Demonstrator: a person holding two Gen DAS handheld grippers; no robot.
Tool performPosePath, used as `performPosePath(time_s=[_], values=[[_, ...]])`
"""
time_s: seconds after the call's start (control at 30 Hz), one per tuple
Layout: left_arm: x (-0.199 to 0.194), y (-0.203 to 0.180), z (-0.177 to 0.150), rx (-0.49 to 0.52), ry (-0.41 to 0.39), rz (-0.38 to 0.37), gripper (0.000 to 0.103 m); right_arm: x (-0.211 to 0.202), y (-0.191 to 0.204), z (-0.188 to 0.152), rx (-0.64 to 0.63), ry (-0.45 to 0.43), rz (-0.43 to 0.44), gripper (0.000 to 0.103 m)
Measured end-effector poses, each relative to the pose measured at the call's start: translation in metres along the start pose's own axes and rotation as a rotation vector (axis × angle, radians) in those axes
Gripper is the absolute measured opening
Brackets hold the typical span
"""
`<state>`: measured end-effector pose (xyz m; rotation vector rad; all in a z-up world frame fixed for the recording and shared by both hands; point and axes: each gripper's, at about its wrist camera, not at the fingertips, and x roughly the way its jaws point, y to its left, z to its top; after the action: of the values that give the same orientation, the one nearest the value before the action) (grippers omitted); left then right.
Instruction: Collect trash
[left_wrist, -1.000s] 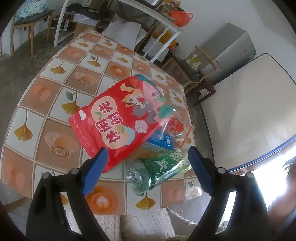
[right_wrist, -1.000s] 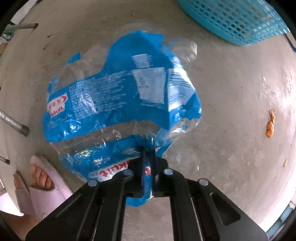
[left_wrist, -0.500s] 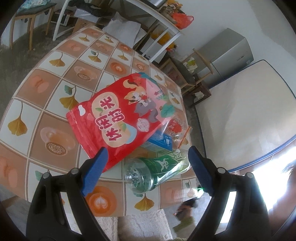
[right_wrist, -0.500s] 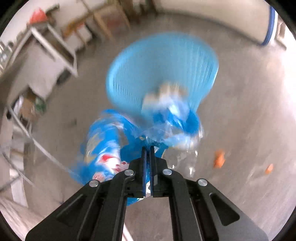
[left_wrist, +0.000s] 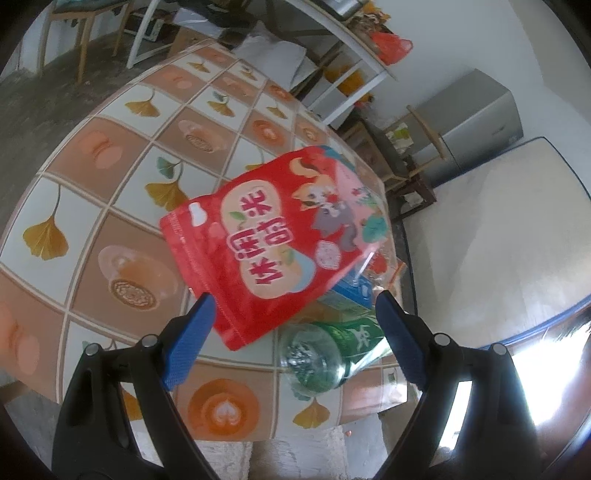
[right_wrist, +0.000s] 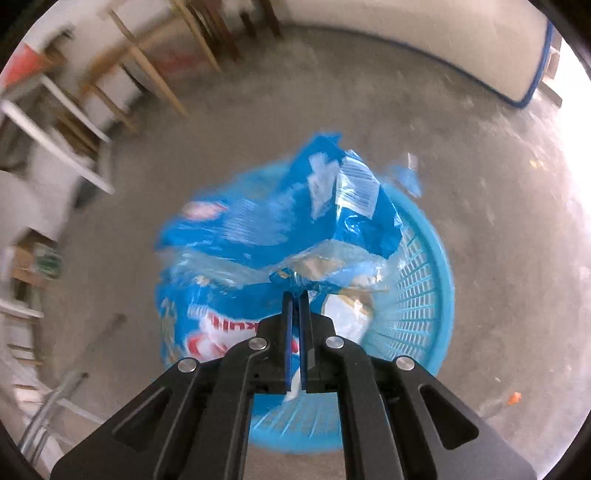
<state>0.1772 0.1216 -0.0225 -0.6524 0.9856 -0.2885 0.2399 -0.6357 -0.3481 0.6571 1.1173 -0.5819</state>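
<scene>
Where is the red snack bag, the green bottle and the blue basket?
red snack bag (left_wrist: 273, 254): left wrist view, middle of its front.
green bottle (left_wrist: 334, 349): left wrist view, its label.
blue basket (right_wrist: 421, 295): right wrist view, its mesh wall.

Wrapper (right_wrist: 280, 229) now above basket (right_wrist: 424, 295) (blue)

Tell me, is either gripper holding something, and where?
The right gripper pinches a blue wrapper at a crumpled clear fold near its middle. The left gripper is open and empty.

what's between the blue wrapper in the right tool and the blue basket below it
Nothing visible. The right tool is shut on the blue wrapper, which hangs directly above the open mouth of the blue basket. The basket already holds some whitish trash, but its opening looks unblocked.
</scene>
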Motion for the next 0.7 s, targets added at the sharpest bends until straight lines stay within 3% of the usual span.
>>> performPosePath(time_s=[0.1,0.17,0.27,0.33,0.4,0.47,0.57,0.7], values=[[0.003,0.005,0.001,-0.012,0.005,0.008,0.084,0.059,-0.001,0.009,0.062,0.203,-0.044,0.009],[0.004,0.006,0.001,-0.011,0.009,0.010,0.084,0.089,0.004,0.009,0.014,0.317,-0.118,0.033],[0.006,0.008,0.001,-0.009,0.013,0.013,0.084,0.095,0.012,0.009,-0.081,0.314,-0.257,0.046],[0.007,0.010,0.002,-0.010,0.015,0.011,0.084,0.088,0.012,0.010,-0.100,0.302,-0.279,0.053],[0.010,0.012,0.002,-0.015,0.020,0.007,0.084,0.072,0.006,0.009,-0.094,0.267,-0.285,0.053],[0.013,0.014,0.002,-0.021,0.025,0.003,0.084,0.047,0.003,0.009,-0.080,0.188,-0.266,0.053],[0.019,0.016,0.003,-0.020,0.035,-0.004,0.084,0.013,0.003,0.013,-0.035,0.064,-0.082,0.053],[0.027,0.020,0.006,-0.032,0.043,-0.001,0.084,0.014,0.007,0.024,0.033,0.046,0.060,0.046]])
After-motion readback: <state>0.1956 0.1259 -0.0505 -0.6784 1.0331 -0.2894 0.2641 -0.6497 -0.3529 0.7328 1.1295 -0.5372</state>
